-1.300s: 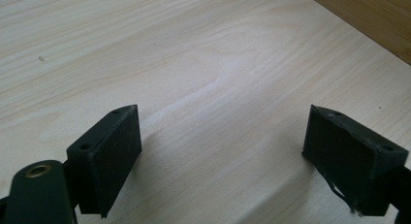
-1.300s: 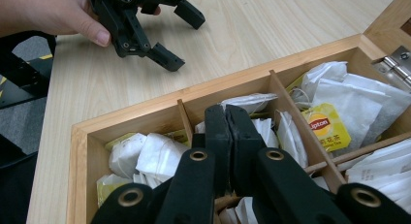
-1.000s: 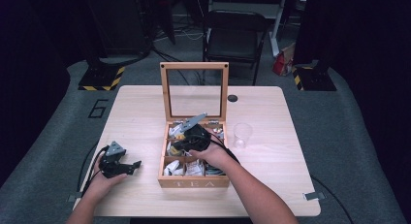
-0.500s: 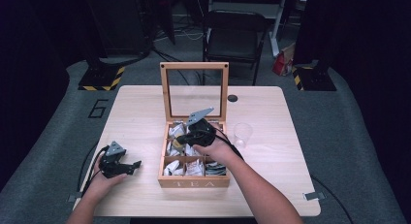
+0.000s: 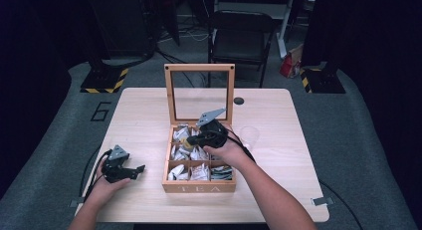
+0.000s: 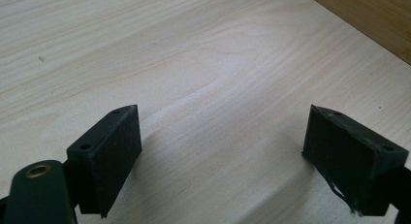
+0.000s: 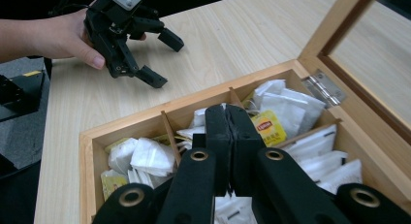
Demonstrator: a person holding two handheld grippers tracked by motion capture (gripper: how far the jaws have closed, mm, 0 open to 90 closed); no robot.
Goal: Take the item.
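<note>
An open wooden tea box stands mid-table, its compartments stuffed with white tea bags. My right gripper hovers over the box's back-left compartments. In the right gripper view its jaws are pressed together. A yellow Lipton tea bag sits against the right jaw and seems pinched by its edge. My left gripper rests on the table left of the box, held in a hand. Its jaws stand wide apart over bare wood. It also shows far off in the right gripper view.
The box's glass lid stands upright at the back. A clear plastic cup stands just right of the box, beside my right hand. A small black disc lies near the far edge. A folding chair stands beyond the table.
My right gripper has lifted out of the box and drifted slightly toward the lid, jaws staying shut. The left gripper has kept still.
</note>
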